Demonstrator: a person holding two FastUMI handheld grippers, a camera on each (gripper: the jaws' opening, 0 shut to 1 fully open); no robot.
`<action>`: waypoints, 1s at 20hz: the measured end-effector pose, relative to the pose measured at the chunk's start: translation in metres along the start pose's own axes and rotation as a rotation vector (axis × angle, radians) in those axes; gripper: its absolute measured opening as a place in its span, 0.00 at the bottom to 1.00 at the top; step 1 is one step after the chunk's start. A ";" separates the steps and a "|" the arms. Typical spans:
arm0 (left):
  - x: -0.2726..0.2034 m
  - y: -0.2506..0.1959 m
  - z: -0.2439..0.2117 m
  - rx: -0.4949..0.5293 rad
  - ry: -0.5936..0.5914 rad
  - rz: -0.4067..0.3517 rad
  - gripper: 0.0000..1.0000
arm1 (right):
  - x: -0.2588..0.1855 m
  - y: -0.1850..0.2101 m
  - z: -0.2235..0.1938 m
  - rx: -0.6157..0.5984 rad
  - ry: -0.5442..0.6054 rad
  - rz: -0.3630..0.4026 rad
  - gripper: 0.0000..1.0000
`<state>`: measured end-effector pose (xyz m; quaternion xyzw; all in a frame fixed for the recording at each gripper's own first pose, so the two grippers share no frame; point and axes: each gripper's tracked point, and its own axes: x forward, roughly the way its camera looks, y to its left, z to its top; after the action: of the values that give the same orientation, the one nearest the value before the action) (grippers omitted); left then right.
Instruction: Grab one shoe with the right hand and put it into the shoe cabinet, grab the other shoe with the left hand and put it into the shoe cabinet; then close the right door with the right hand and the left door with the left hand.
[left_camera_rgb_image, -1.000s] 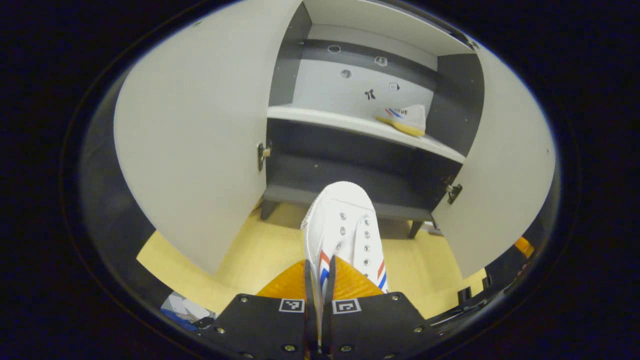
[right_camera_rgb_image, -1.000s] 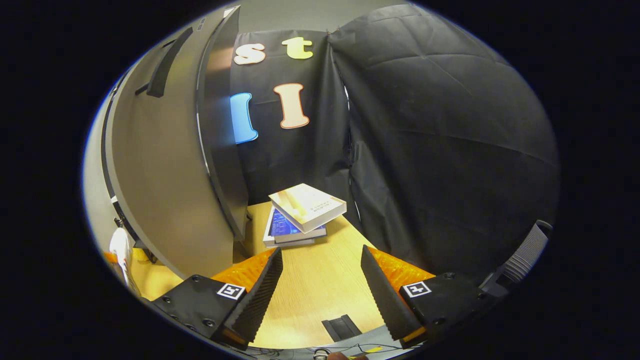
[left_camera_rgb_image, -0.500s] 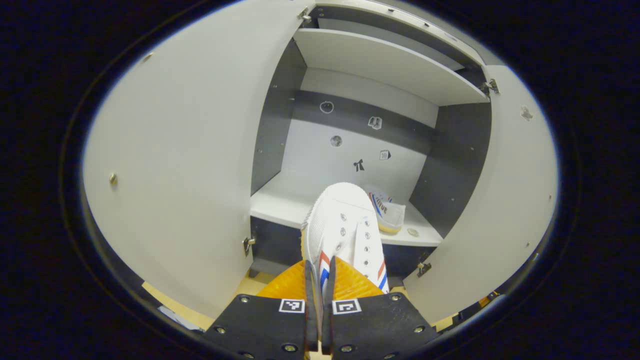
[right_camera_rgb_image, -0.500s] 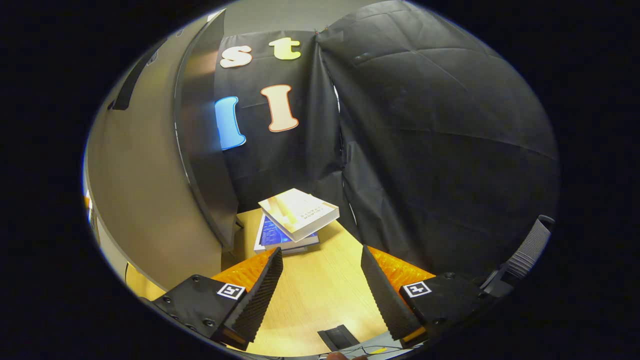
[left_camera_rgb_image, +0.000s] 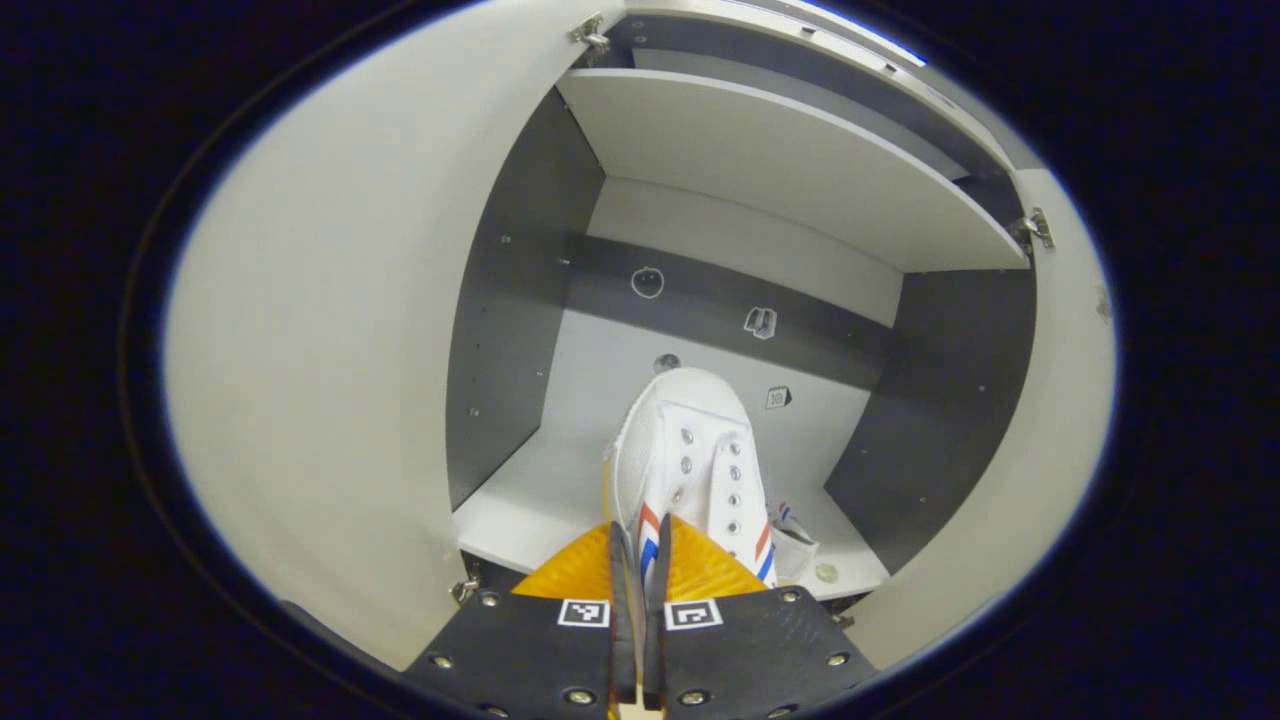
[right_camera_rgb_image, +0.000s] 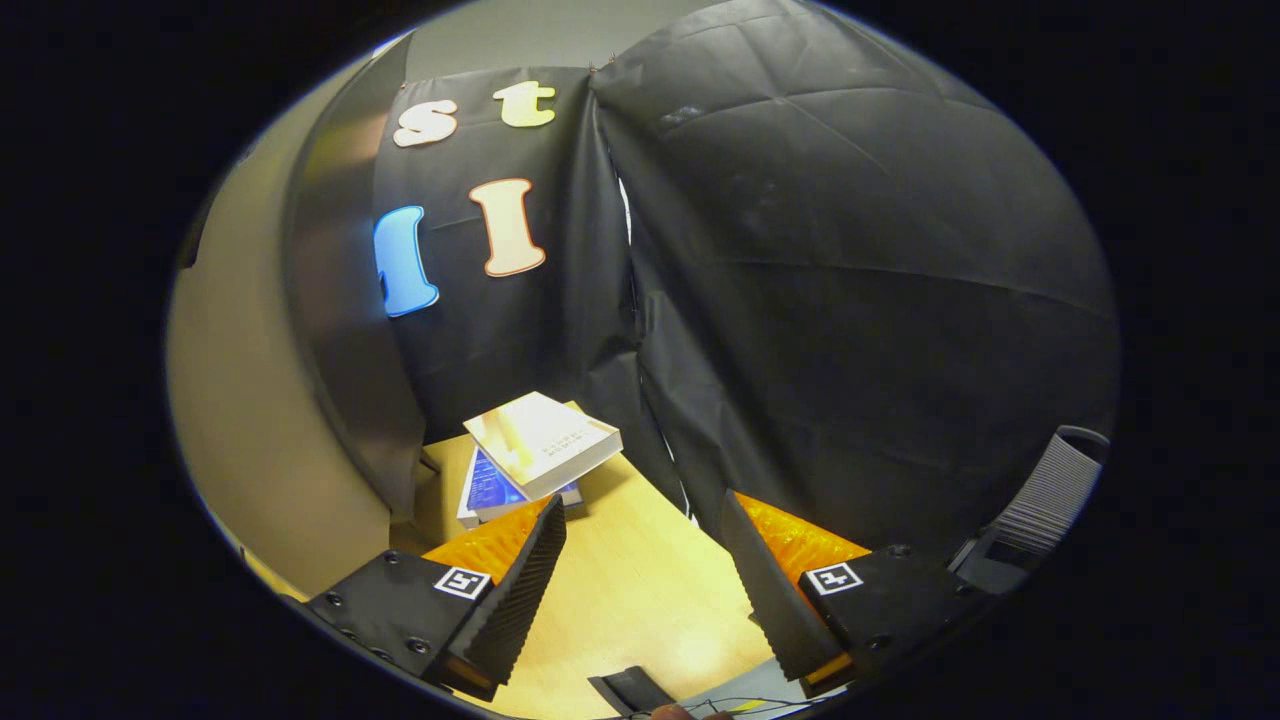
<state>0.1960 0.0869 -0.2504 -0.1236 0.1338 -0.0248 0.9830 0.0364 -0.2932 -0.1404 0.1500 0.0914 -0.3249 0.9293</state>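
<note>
One white shoe (left_camera_rgb_image: 690, 460) pinched in left gripper (left_camera_rgb_image: 640, 600) — toe pointing into cabinet (left_camera_rgb_image: 520, 300)

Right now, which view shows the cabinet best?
The left gripper view: the cabinet is open, with a shelf and back panel plain, and the held shoe before it. The right gripper view catches just its outer side.

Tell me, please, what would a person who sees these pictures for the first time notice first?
In the left gripper view, the white shoe with red and blue stripes stands out, pinched in the left gripper and pointing into the open shoe cabinet above its middle shelf, where the other shoe peeks out to the right. In the right gripper view, the open, empty right gripper hangs over a wooden surface near a stack of books.
</note>
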 end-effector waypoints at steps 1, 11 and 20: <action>0.000 -0.001 0.000 -0.010 -0.002 -0.003 0.03 | 0.003 -0.001 0.001 0.001 0.000 -0.002 0.98; -0.001 0.001 -0.005 -0.037 0.065 0.015 0.05 | 0.016 0.004 0.009 -0.088 0.019 0.013 0.98; 0.005 0.001 -0.011 -0.002 0.148 -0.015 0.05 | 0.013 -0.003 -0.021 -0.061 0.083 -0.008 0.99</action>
<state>0.1977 0.0845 -0.2624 -0.1234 0.2050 -0.0412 0.9701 0.0429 -0.2958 -0.1641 0.1345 0.1404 -0.3192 0.9275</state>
